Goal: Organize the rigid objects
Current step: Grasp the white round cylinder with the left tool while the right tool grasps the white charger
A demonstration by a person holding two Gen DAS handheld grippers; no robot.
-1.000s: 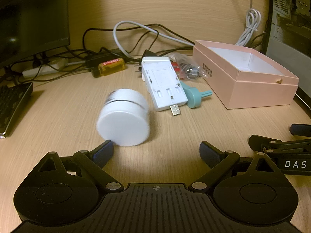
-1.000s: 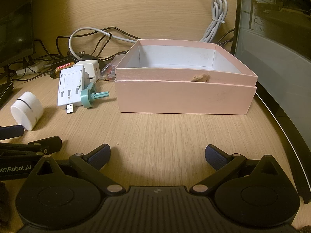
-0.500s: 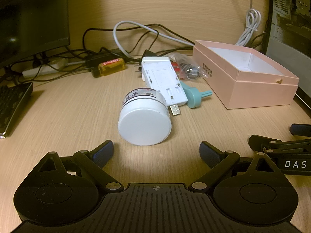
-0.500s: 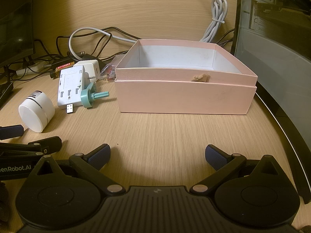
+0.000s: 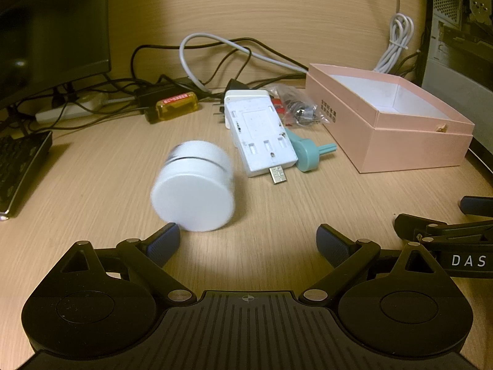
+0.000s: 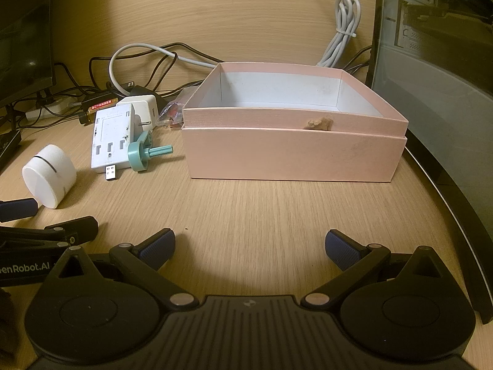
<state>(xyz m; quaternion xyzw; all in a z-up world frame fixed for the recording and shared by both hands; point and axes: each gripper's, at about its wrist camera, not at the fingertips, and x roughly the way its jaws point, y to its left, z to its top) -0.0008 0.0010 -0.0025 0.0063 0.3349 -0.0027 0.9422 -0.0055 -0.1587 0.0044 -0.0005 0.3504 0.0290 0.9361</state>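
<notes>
A white round jar [image 5: 193,188] lies on its side on the wooden desk, blurred, just beyond my left gripper's left fingertip [image 5: 163,242]. It also shows in the right wrist view [image 6: 49,175]. My left gripper [image 5: 248,240] is open and empty. A white charger block [image 5: 260,137], a teal knob [image 5: 308,154] and a clear bag of small parts [image 5: 297,108] lie beside an open, empty pink box [image 5: 409,141]. My right gripper [image 6: 249,246] is open and empty, in front of the pink box [image 6: 292,154].
Tangled cables [image 5: 215,52], a yellow tool handle [image 5: 175,104] and a power strip [image 5: 67,111] lie at the back. A keyboard [image 5: 18,169] and monitor [image 5: 46,30] are at the left. A computer case [image 6: 437,77] stands right of the box.
The white jar has rolled on the desk: right toward the charger, then back left, close to my left fingertip. Both grippers stayed still and open.
</notes>
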